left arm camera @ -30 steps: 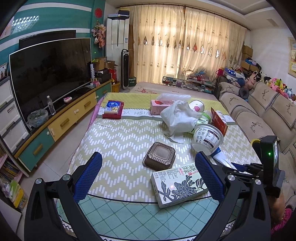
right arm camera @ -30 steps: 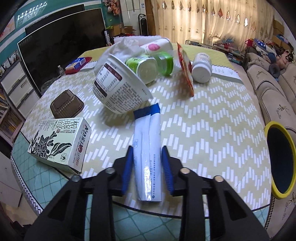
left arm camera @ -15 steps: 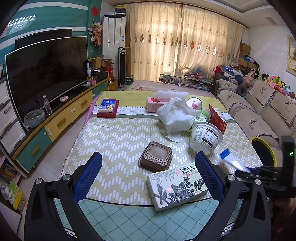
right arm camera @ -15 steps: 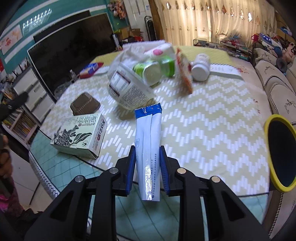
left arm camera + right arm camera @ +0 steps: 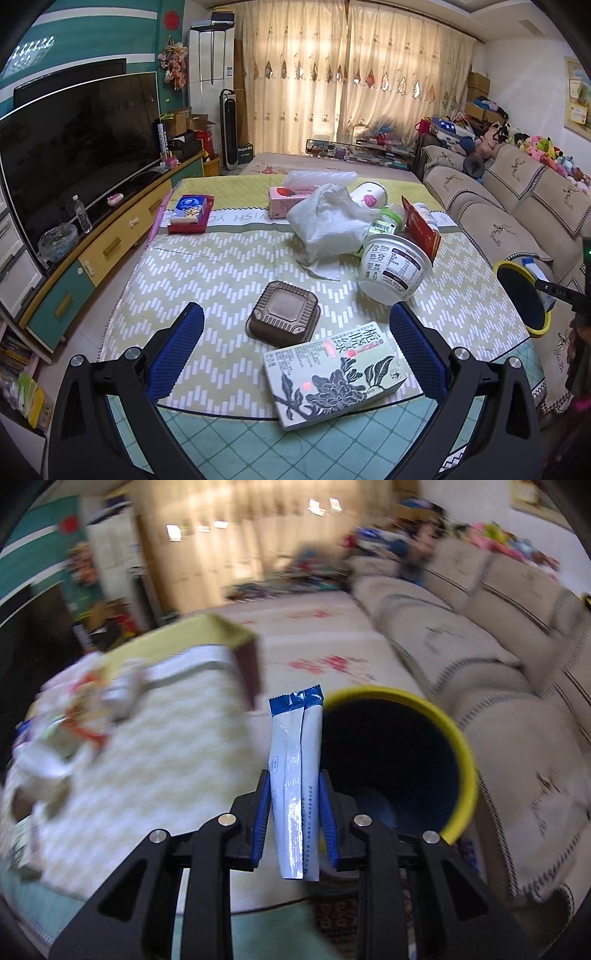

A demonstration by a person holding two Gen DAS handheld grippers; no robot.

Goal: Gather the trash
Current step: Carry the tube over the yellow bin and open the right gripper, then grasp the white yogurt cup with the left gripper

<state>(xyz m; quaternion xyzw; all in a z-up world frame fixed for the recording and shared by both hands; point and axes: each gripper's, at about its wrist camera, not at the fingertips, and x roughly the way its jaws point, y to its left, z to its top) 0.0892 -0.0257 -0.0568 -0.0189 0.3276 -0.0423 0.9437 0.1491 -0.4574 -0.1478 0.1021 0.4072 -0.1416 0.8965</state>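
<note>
My right gripper [image 5: 293, 792] is shut on a white sachet pack with blue ends [image 5: 295, 760], held upright in the air beside the rim of a yellow bin [image 5: 456, 746] with a dark inside. In the left wrist view the same bin [image 5: 522, 295] stands off the table's right edge, with the sachet pack [image 5: 535, 271] just behind it. My left gripper [image 5: 295, 347] hangs open above the table's near end, over a brown square tray [image 5: 284, 317] and a flowered carton [image 5: 334, 373]. A white paper bowl [image 5: 393, 269] lies on its side beyond them.
Crumpled white tissue [image 5: 328, 221], a pink tissue box [image 5: 286, 199], a red packet [image 5: 421, 230], bottles and a blue-red box [image 5: 192, 212] crowd the far half of the table [image 5: 207, 280]. A sofa [image 5: 491, 221] runs along the right, a TV [image 5: 74, 147] on its cabinet along the left.
My right gripper lifted the sachet pack off the table and swung it right, over to the yellow bin. My left gripper edged a little toward the table.
</note>
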